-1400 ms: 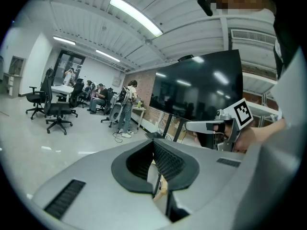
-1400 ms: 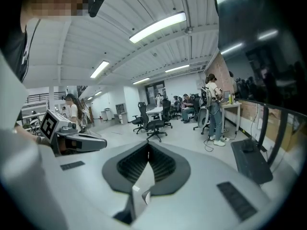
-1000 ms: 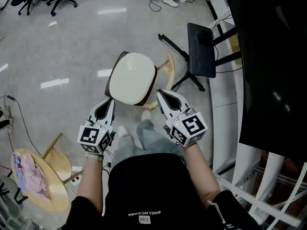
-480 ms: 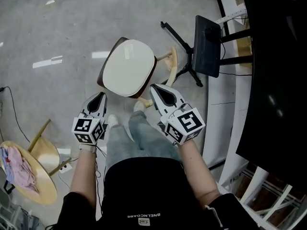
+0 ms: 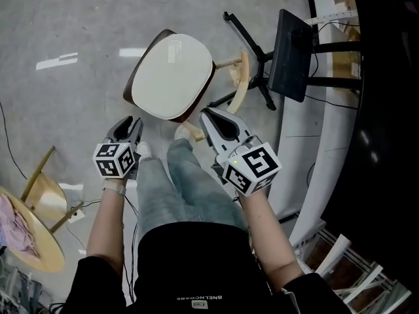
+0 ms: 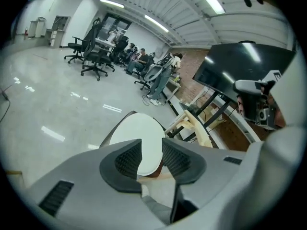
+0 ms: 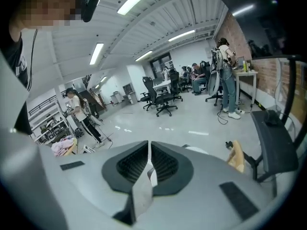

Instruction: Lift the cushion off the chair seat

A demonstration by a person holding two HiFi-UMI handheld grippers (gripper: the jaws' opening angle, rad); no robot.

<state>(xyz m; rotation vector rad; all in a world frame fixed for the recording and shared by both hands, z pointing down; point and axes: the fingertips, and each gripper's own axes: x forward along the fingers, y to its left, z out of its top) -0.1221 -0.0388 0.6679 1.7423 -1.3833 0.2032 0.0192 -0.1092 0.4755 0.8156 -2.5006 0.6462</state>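
Observation:
A white rounded cushion (image 5: pixel 173 76) lies on the brown seat (image 5: pixel 129 90) of a wooden chair, whose pale backrest (image 5: pixel 241 77) is at the right. My left gripper (image 5: pixel 133 123) hovers just short of the seat's near left edge. Its jaws have just been opening and now stand apart with nothing between them. In the left gripper view the cushion (image 6: pixel 139 131) shows beyond the left gripper (image 6: pixel 151 150). My right gripper (image 5: pixel 209 114) is near the seat's near right corner, apart from it. In the right gripper view the right gripper (image 7: pixel 149 150) is shut and empty.
A black panel on a tripod stand (image 5: pixel 291 54) stands right of the chair. A round wooden stool (image 5: pixel 39 205) with pink cloth is at the lower left. The person's legs (image 5: pixel 177 182) are between the grippers. A white table edge (image 5: pixel 321 123) runs along the right.
Both grippers have sunk toward the chair, the left one further. The left jaws have gone from shut to open. The chair now sits nearer both gripper tips.

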